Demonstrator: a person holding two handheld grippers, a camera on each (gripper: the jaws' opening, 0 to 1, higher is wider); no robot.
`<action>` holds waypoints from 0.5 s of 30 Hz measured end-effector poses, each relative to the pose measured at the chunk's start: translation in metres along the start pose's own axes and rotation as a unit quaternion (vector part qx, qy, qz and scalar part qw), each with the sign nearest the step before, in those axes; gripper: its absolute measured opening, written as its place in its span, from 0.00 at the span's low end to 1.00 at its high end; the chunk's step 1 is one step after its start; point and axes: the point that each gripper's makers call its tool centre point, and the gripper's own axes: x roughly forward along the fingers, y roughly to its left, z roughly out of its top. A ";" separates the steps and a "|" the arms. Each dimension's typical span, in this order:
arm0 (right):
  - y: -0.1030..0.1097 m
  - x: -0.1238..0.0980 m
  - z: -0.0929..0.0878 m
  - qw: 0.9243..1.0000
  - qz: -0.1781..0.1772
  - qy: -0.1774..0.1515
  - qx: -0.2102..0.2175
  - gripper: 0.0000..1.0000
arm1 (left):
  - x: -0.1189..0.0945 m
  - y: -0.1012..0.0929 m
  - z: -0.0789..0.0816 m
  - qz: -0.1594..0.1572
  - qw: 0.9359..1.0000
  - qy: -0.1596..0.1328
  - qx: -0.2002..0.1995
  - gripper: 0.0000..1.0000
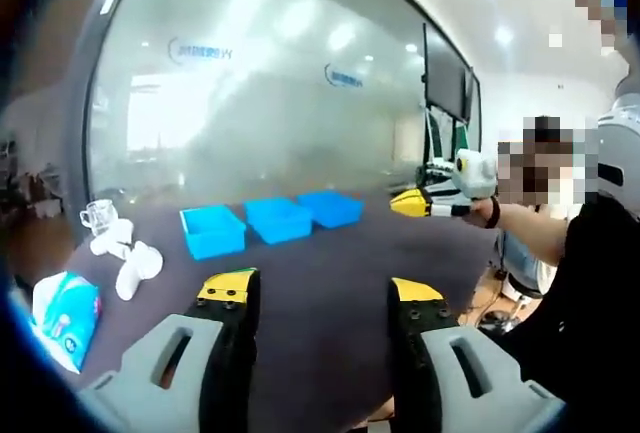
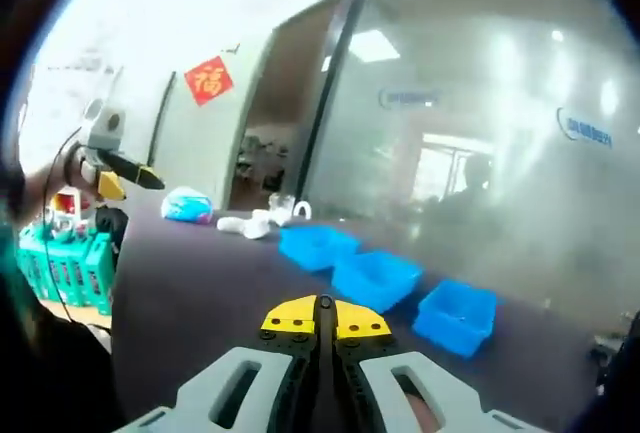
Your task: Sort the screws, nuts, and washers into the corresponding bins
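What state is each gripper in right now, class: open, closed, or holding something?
Left gripper: open, jaws wide apart, nothing between them.
Right gripper: closed, yellow tips pressed together, nothing visible between them.

A red diamond-shaped paper sign (image 2: 209, 79) hangs on the white wall beside the doorway in the right gripper view, bearing the gold Chinese character 福. The frosted glass wall carries blue logos with lettering (image 1: 203, 51), seen in both views, but the letters are too blurred to read. The blue-and-white packet (image 1: 62, 319) near the table's left edge has print, also unreadable
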 end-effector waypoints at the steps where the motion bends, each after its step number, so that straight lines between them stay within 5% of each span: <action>1: -0.001 -0.001 -0.001 1.000 -0.006 -0.003 0.003 0.01 | 0.000 0.002 0.000 0.003 1.000 0.000 -0.001 0.49; 8: -0.002 -0.006 0.007 0.998 -0.031 -0.026 0.042 0.01 | -0.002 0.006 0.001 0.012 1.000 -0.008 -0.008 0.49; 15: -0.005 0.013 0.023 0.997 -0.046 -0.036 0.051 0.01 | -0.004 0.010 0.001 0.024 1.000 -0.014 -0.007 0.49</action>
